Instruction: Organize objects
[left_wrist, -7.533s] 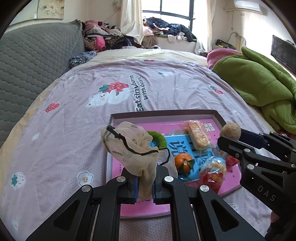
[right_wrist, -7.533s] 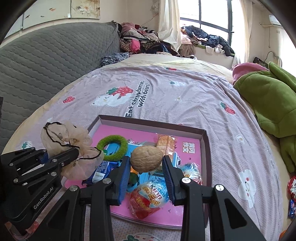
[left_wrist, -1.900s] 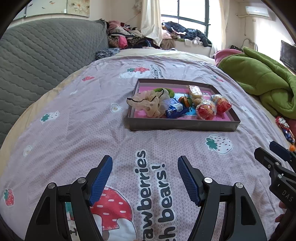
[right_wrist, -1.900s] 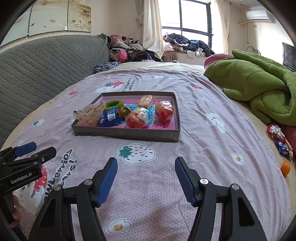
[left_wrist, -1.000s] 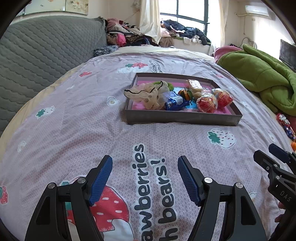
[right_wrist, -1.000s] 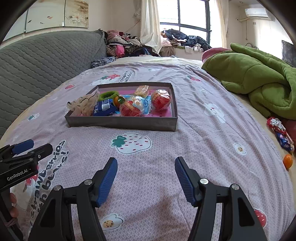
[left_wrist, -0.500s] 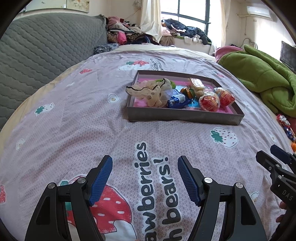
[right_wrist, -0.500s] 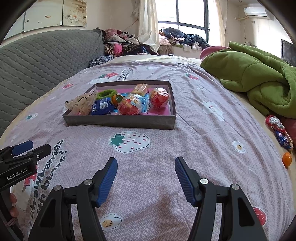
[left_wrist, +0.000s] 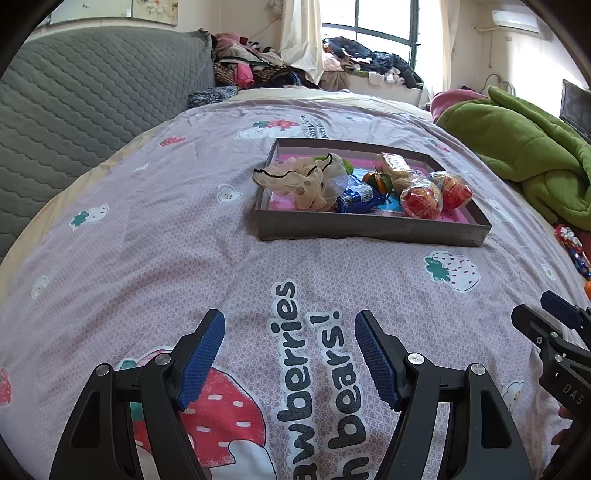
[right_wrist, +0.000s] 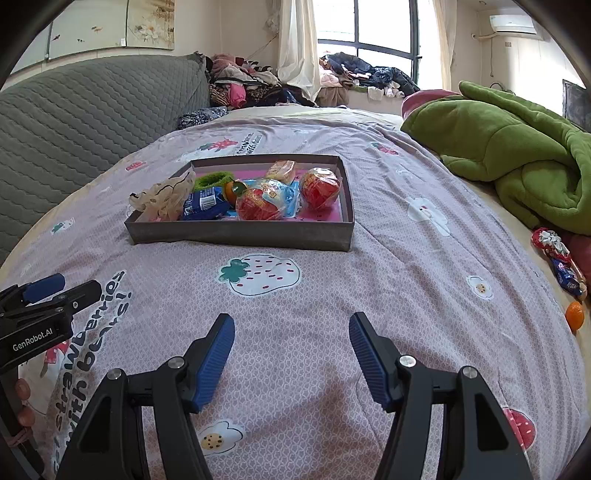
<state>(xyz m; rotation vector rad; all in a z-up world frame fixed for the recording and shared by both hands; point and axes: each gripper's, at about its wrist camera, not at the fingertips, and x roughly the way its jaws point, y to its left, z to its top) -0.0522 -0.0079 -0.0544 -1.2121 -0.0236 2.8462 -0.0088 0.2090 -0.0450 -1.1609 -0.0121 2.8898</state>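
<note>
A shallow grey box (left_wrist: 369, 230) (right_wrist: 240, 234) with a pink floor sits on the bed ahead of both grippers. Inside lie a beige drawstring pouch (left_wrist: 295, 181) (right_wrist: 162, 199), a green ring (right_wrist: 210, 180), a blue packet (left_wrist: 356, 197) (right_wrist: 203, 203), a small orange (left_wrist: 376, 181), a wrapped cake (right_wrist: 282, 169) and two red wrapped balls (left_wrist: 421, 199) (right_wrist: 319, 188). My left gripper (left_wrist: 290, 328) stands open and empty over the sheet, well short of the box. The right gripper (right_wrist: 291, 332) is likewise open and empty, beside the left one.
A purple strawberry-print sheet (right_wrist: 388, 258) covers the bed. A green blanket (right_wrist: 517, 147) is heaped at the right. Loose wrapped sweets (right_wrist: 554, 247) and a small orange (right_wrist: 575, 315) lie near the right edge. A grey quilted headboard (left_wrist: 74, 103) runs along the left; clothes pile at the far end.
Little has shifted over the last second: both grippers stay open and empty and the box keeps its place. Long before, they held the pouch and a walnut over the box.
</note>
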